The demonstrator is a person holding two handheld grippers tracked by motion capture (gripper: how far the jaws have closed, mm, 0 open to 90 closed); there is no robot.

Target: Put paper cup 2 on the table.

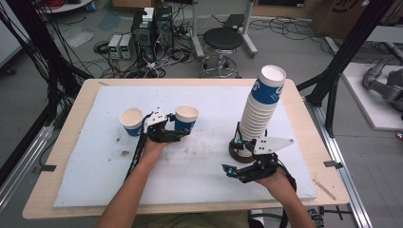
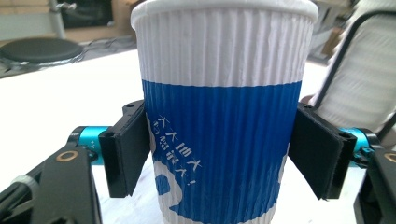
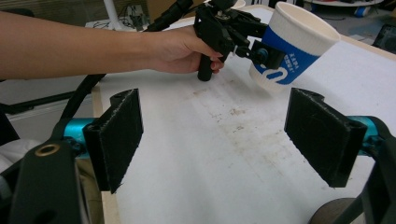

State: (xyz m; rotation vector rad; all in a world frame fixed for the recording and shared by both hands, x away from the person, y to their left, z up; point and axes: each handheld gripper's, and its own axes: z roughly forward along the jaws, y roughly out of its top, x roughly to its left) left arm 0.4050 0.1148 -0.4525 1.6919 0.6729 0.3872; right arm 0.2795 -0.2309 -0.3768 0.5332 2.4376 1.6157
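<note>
Here the left gripper (image 1: 177, 131) clasps an upright blue-and-white paper cup (image 2: 223, 112) mid-table, just right of another cup (image 1: 131, 121); the right gripper (image 3: 229, 140) gapes unladen beside the cup stack (image 1: 260, 105).

A light wooden table (image 1: 304, 102) fills the middle of the high view, topped by a white foam sheet (image 1: 204, 161) with dark smudges (image 1: 124, 153) at its lower left. Beyond the table, on the grey floor (image 1: 294, 47), a black round stool (image 1: 223, 40) stands at upper centre. Left of it are two dark computer towers (image 1: 152, 28) and two small pale boxes (image 1: 121, 46), amid tangled cables (image 1: 157, 71) (black and white). At upper right, a black frame strut (image 1: 349, 47) slants past a cardboard box (image 1: 340, 16).
</note>
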